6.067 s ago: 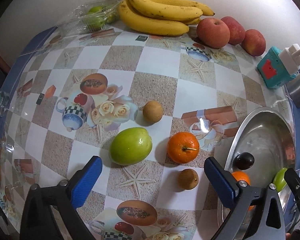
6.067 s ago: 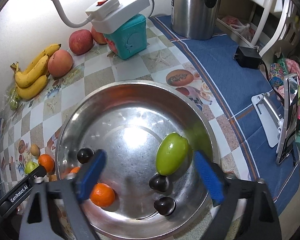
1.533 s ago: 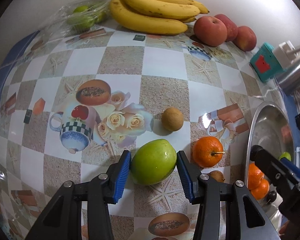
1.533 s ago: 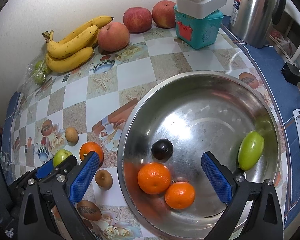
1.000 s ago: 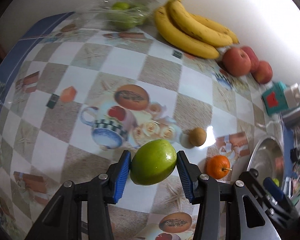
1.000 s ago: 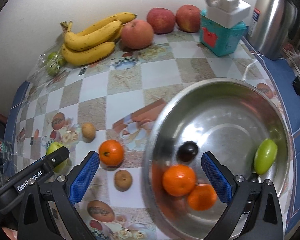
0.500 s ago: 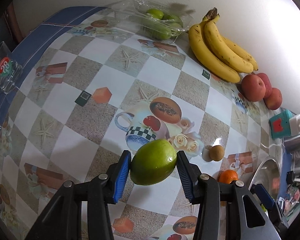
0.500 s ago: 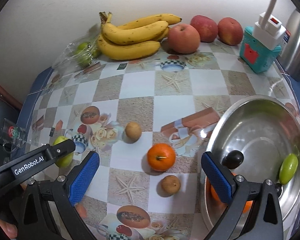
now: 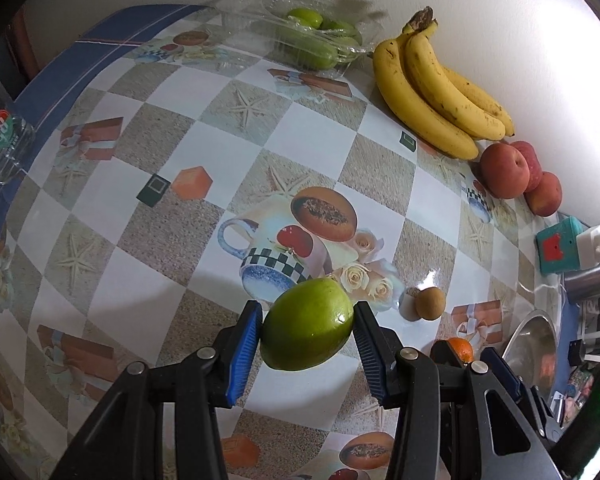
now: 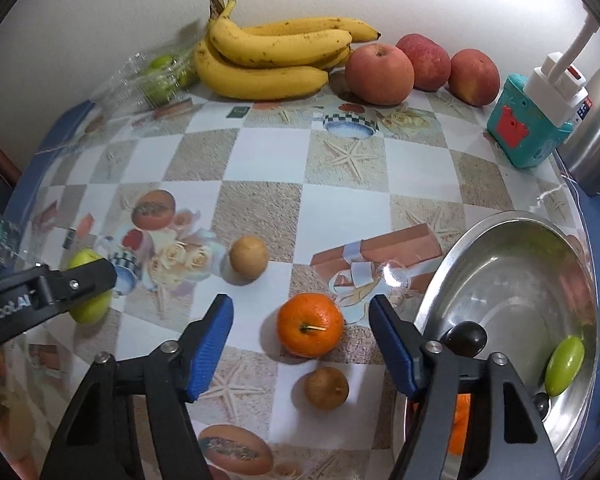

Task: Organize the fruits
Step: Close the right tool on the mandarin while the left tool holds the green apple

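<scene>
Left wrist view: the left gripper [image 9: 307,334] clamps the green fruit [image 9: 307,323] above the tablecloth [image 9: 180,232]; its smooth, rounded skin may slip from the pads. Right wrist view: the right gripper [image 10: 301,338] stands wide around the orange [image 10: 310,325]; closing off-centre may roll it toward the steel bowl [image 10: 512,280].

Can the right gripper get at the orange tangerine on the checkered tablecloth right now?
Probably yes: the right gripper is open and empty, the orange tangerine sits between its fingers, nothing covering it.
</scene>
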### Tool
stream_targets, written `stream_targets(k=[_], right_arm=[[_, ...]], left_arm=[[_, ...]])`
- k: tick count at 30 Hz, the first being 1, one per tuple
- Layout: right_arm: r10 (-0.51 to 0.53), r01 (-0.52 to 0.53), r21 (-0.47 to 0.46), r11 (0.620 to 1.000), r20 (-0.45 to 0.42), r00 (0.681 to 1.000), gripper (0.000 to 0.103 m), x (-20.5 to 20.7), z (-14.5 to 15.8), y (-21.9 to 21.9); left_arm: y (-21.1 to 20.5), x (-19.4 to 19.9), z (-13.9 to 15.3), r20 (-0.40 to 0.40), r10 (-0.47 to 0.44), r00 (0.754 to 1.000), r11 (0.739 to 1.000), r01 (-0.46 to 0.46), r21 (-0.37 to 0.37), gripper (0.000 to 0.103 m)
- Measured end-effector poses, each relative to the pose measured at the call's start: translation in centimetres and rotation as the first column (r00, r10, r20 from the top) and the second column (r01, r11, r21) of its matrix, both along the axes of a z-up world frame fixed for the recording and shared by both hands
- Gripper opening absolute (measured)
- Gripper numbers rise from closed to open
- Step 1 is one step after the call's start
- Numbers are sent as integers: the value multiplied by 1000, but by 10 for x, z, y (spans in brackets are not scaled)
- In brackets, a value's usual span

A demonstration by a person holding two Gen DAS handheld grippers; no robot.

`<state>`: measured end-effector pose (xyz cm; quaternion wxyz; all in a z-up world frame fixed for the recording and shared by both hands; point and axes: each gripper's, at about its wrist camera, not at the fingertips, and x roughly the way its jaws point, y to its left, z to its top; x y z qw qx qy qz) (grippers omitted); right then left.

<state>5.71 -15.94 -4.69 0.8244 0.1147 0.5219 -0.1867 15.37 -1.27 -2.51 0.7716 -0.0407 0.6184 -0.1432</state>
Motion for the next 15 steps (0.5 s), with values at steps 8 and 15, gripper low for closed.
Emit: stream_targets(k=[8, 15], right_arm=[[-22, 22, -8, 1000, -24, 999, 51, -1, -11, -6], [-12, 12, 6, 1000, -12, 1000, 39, 0, -11, -3]], left_arm=[[-1, 1, -4, -7, 5, 1000, 1000, -5, 5, 50], [-1, 1, -5, -7, 3, 1000, 1000, -3, 9, 50]])
